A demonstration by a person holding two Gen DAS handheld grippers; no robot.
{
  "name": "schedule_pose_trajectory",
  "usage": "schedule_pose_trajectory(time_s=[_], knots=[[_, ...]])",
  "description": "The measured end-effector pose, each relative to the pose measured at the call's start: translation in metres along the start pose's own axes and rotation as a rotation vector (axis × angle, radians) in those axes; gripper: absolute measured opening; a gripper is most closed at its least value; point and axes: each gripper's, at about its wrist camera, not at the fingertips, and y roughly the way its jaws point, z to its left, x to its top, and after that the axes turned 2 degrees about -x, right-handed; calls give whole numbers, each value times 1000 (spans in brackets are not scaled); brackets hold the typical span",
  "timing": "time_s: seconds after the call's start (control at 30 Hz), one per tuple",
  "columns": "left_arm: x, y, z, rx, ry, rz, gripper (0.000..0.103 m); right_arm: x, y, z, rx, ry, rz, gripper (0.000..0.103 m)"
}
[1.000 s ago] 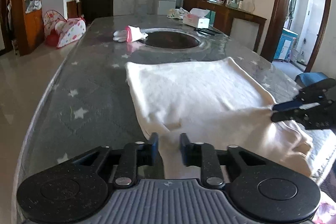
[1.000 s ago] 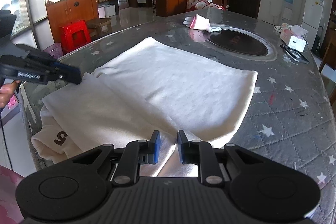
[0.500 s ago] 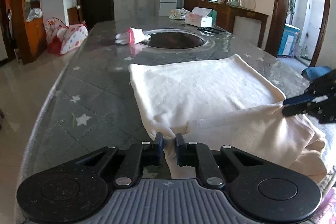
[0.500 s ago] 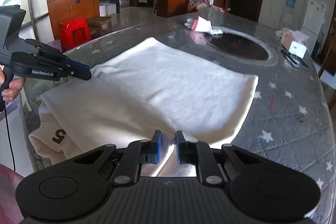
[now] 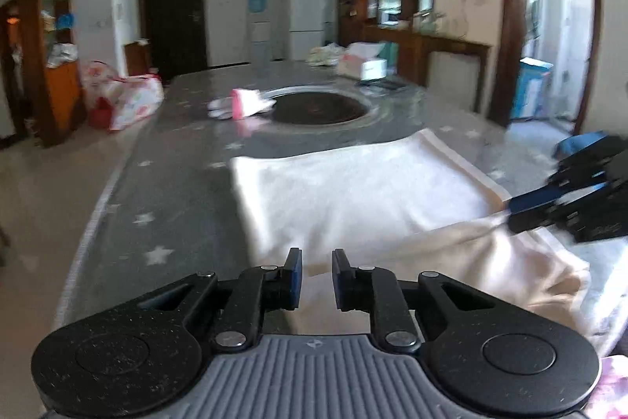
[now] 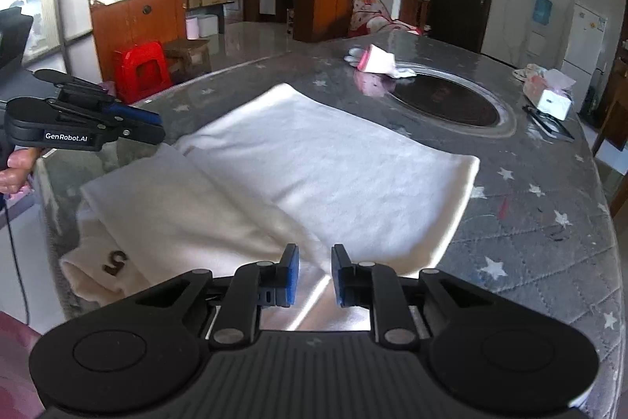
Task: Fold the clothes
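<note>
A cream garment [image 5: 365,195] lies on the grey star-patterned table [image 5: 165,207], its near part folded over into a thick band [image 6: 188,207] with a dark "5" mark [image 6: 114,258]. My left gripper [image 5: 316,275] has its jaws slightly apart at the fold's left end, with no cloth between them. In the right wrist view it [image 6: 157,128] hovers just above the garment's left edge. My right gripper [image 6: 314,273] has its jaws slightly apart above the fold's right end. In the left wrist view its fingertips [image 5: 514,211] touch the cloth edge.
A round dark inset [image 5: 320,108] sits in the table's middle, with a pink and white cloth [image 5: 243,103] beside it. A tissue box [image 6: 553,101] and a dark flat object [image 6: 549,122] lie at the far right. A red stool [image 6: 141,69] stands on the floor.
Both grippers' jaws have opened a little wider and let go of the cloth. The left gripper rose off the folded band, which now lies on the garment.
</note>
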Motion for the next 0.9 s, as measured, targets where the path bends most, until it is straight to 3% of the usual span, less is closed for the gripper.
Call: schedule_pose_trajectory(time_s=[0.07,0.27,0.43,0.6,0.8,0.9], knots=[[0,-1,-5,-48,-1,3,19,0,1,5,20,-14,3,17],[-14,13,-22,-64,74,71,22,-7,3,22,90,-85,36,19],[-15,12,-27,-55,108,68,26,-15,-2,31,87,-145,55,19],[-9,11,-38,-85,129,39,26,-3,-6,33,80,-134,-1,19],[-12,26,-44,-95,122,71,26,2,16,43,110,-133,-6,19],[-14,29,-41,-100,100,77,27,-2,18,39,81,-132,5,19]])
